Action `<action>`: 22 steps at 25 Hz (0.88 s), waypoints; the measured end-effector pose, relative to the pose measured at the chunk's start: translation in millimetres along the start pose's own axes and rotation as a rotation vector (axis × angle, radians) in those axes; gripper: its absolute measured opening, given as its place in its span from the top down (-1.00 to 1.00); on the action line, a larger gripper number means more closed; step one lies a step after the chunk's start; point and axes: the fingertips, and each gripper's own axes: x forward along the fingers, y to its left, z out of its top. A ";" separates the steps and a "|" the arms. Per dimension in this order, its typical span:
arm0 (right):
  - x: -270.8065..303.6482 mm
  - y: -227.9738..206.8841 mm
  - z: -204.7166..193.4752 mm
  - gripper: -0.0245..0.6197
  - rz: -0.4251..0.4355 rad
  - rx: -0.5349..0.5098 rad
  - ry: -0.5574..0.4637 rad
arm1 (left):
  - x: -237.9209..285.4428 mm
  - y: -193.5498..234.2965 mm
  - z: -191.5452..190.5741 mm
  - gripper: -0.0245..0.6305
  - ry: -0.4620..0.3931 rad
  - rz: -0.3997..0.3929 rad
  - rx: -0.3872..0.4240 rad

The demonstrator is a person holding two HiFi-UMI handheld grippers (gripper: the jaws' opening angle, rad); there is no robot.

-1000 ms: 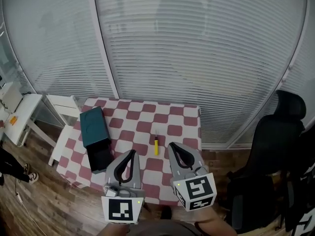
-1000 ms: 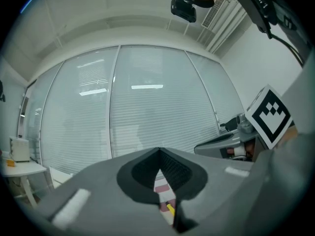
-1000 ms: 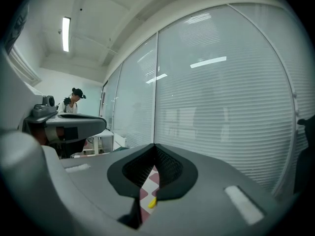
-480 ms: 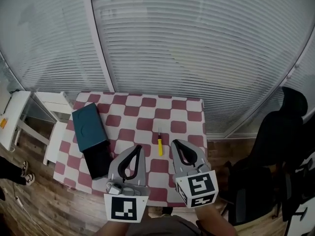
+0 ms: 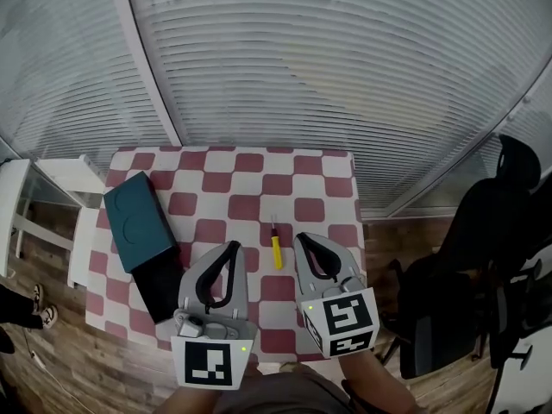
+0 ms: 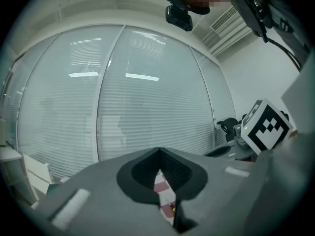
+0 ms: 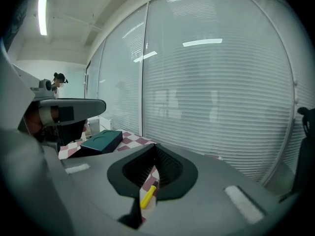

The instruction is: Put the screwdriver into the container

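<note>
table: small square table (image 5: 319, 162), red-and-white checkered cloth on top
left side: dark teal rectangular container (image 5: 134, 222), touching a flat black box (image 5: 161, 285)
middle-ish: yellow-handled screwdriver (image 5: 275, 250), well apart from both

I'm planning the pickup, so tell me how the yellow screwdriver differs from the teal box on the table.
The screwdriver is small and thin with a yellow handle; the teal box is broad, flat and dark. The screwdriver lies near the middle of the checkered table, between the tips of the left gripper and right gripper; the teal box lies at the left edge, against a black box. Both rest on the table, untouched.
</note>
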 end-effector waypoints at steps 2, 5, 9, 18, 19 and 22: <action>8.3 0.3 -7.4 0.84 0.000 0.008 0.028 | 4.4 4.2 -4.8 0.92 0.015 0.000 -0.006; 21.4 -0.3 -23.7 0.83 -0.003 0.029 0.079 | 12.0 8.8 -13.1 0.92 0.033 -0.008 -0.010; 38.9 2.4 -50.3 0.78 0.004 0.059 0.154 | 20.5 13.5 -28.6 0.92 0.066 -0.018 -0.021; 65.0 13.9 -113.8 0.57 0.027 0.133 0.323 | 37.2 30.6 -68.7 0.92 0.155 -0.022 -0.055; 67.3 16.3 -120.4 0.56 0.029 0.140 0.340 | 38.6 33.3 -73.3 0.92 0.165 -0.021 -0.059; 71.2 24.2 -137.4 0.51 0.036 0.155 0.388 | 41.3 38.2 -84.4 0.92 0.192 -0.021 -0.074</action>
